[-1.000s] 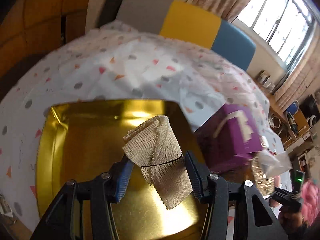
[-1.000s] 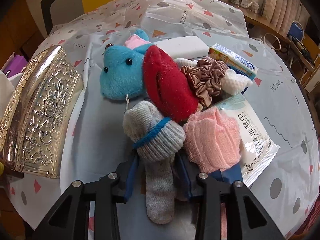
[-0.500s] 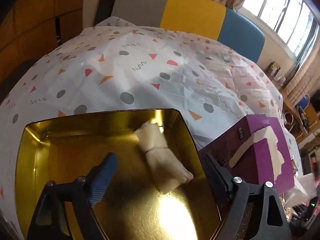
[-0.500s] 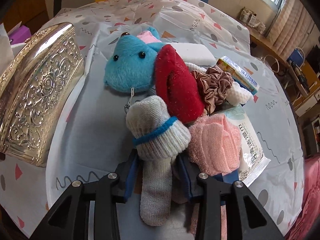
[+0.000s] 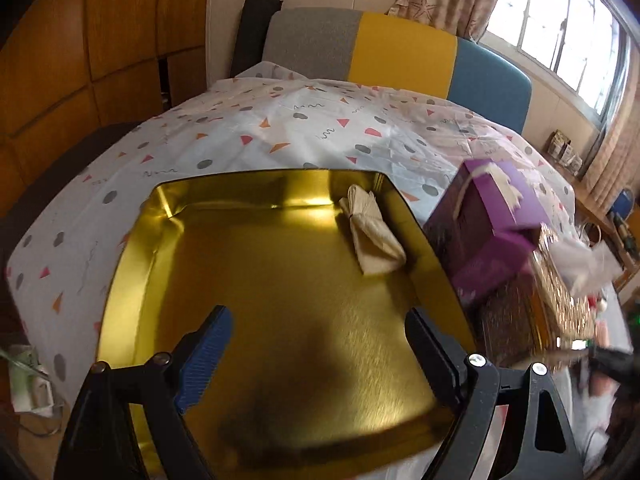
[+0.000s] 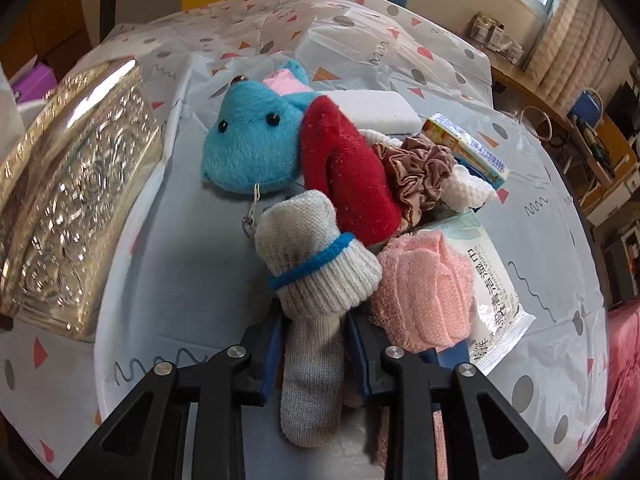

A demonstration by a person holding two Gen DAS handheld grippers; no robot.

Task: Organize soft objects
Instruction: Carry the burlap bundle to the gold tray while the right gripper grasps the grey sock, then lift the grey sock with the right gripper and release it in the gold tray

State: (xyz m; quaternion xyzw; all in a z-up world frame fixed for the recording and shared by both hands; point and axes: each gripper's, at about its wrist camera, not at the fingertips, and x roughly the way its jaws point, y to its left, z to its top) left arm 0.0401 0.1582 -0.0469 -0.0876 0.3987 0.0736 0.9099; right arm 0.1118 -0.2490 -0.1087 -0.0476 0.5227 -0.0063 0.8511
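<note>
My left gripper (image 5: pixel 316 316) stands open with nothing between its fingers, low over the near part of a gold tin (image 5: pixel 136 240). A beige woven cloth roll (image 5: pixel 372 236) lies loose in the tin's far right corner. In the right wrist view my right gripper (image 6: pixel 314 320) is closing, its pads pressing on the lower part of a grey-white rolled sock (image 6: pixel 316 256) with a blue band. The sock sits at the near edge of a pile holding a blue plush toy (image 6: pixel 252 148), a red plush piece (image 6: pixel 348 176), a brown scrunchie (image 6: pixel 420 172) and a pink fluffy cloth (image 6: pixel 420 292).
A purple tissue box (image 5: pixel 492 224) and an embossed metal box (image 5: pixel 552 292) stand right of the tin. The same embossed box (image 6: pixel 72 208) is left of the pile. A wipes packet (image 6: pixel 496 296), a white sponge (image 6: pixel 376 110) and a small carton (image 6: pixel 468 144) lie around it.
My left gripper opened and let the beige roll drop into the tin, then drew back from it. The right gripper tightened on the sock and barely moved.
</note>
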